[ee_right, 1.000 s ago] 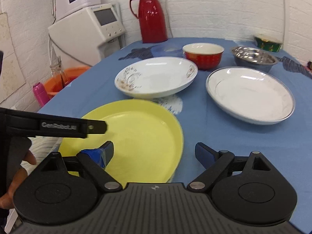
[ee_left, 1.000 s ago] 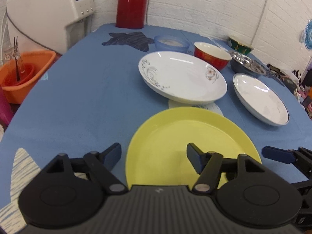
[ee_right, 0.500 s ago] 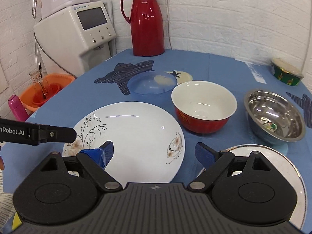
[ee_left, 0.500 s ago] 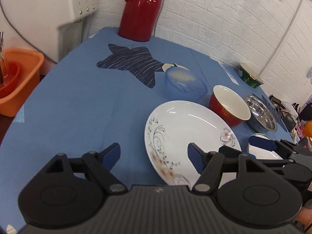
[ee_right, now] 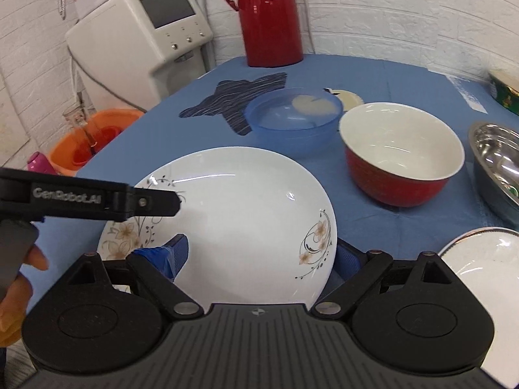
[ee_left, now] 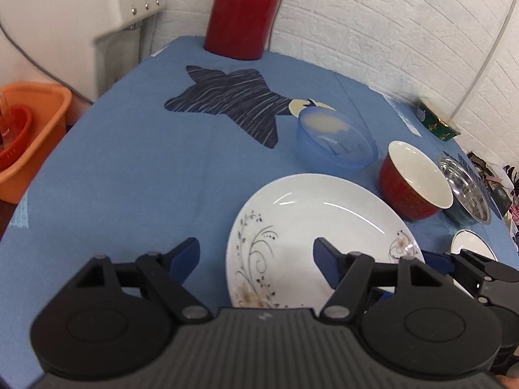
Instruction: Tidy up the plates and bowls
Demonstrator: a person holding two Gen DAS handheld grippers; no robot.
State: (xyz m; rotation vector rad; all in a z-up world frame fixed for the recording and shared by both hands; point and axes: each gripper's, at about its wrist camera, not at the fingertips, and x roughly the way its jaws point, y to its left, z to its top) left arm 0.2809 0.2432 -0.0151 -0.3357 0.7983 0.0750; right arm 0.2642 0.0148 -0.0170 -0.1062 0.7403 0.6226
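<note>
The left claw [ee_left: 256, 259] is held open at the floral plate's [ee_left: 321, 243] left rim; the right claw [ee_right: 259, 256], also open, straddles its near-right edge. Both rims should be pinched evenly before lifting.

Your table wears a blue cloth [ee_left: 136, 168] with a dark star print. On it you have a floral white plate [ee_right: 246, 214], a translucent blue plastic bowl [ee_right: 293, 120], a red ceramic bowl [ee_right: 402, 152] (white inside), a steel bowl [ee_right: 496, 159] and a red thermos [ee_right: 269, 16].
</note>
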